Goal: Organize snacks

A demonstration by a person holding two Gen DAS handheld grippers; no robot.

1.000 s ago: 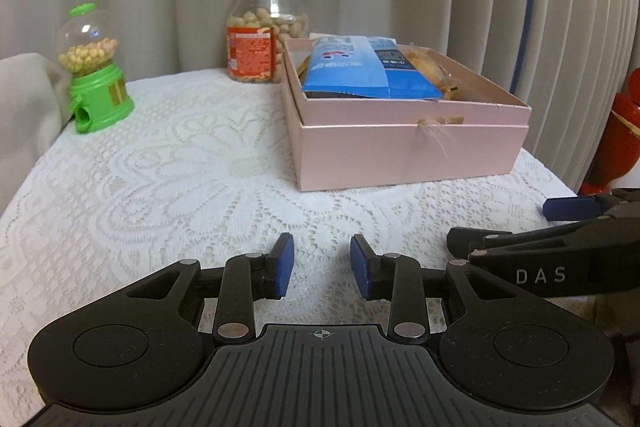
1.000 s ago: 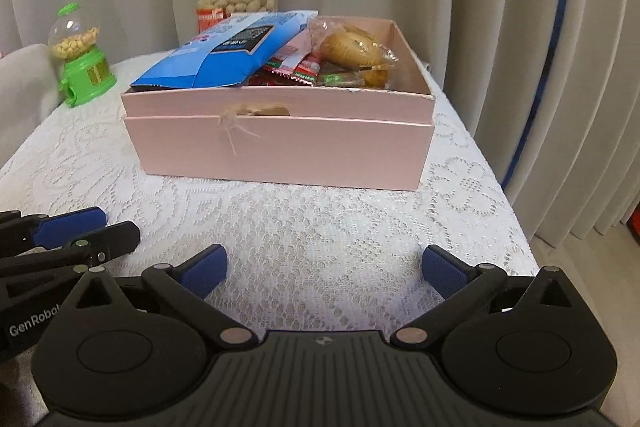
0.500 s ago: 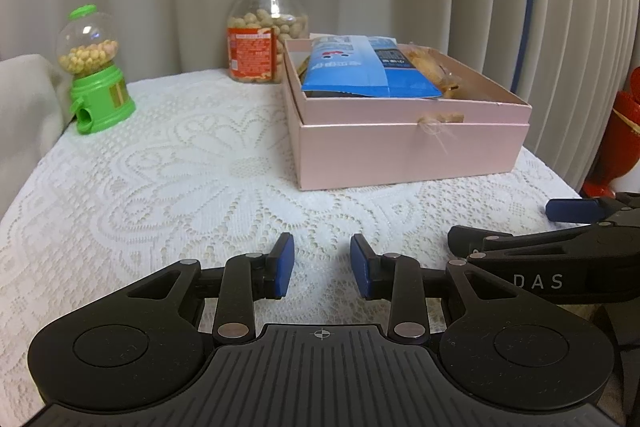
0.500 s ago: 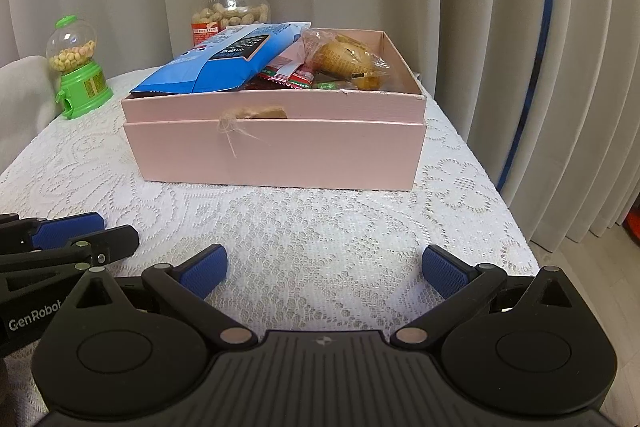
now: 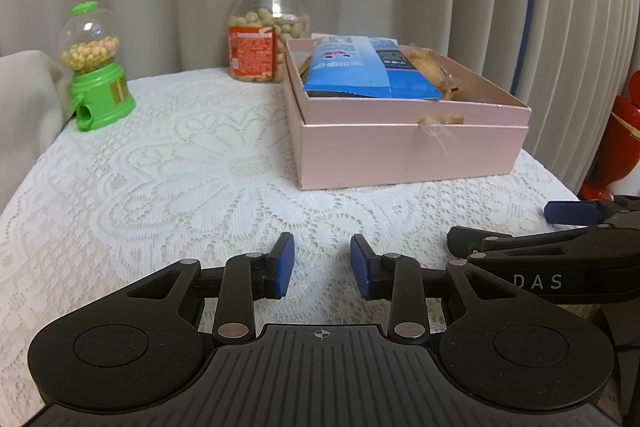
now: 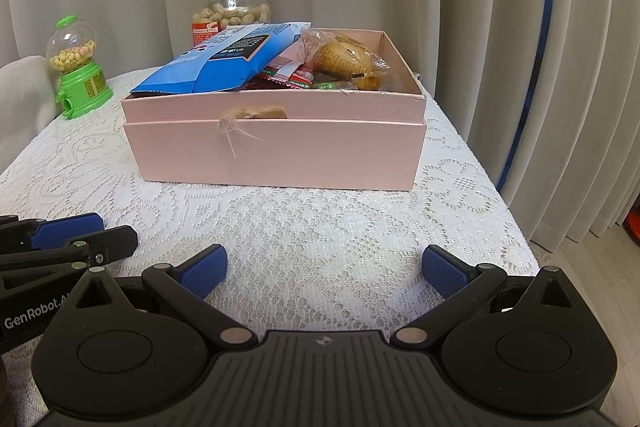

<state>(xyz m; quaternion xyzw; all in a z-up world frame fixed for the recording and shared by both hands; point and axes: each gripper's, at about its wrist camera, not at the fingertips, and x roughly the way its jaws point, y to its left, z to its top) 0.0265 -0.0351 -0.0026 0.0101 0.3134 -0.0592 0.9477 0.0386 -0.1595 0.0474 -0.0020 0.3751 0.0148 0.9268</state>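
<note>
Lace-covered table (image 6: 320,219): pink box (image 6: 276,151), mid-frame, unchanged; right gripper (image 6: 324,267) stays wide, left gripper (image 5: 320,263) narrowly parted, both empty; sorting appears finished.

pink box (image 6: 280,151) holding snacks, right tool (image 6: 324,273) spread

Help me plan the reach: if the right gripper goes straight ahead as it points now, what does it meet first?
Probably the front wall of the pink box; only bare lace tablecloth lies before the right gripper, though its height is uncertain.
</note>
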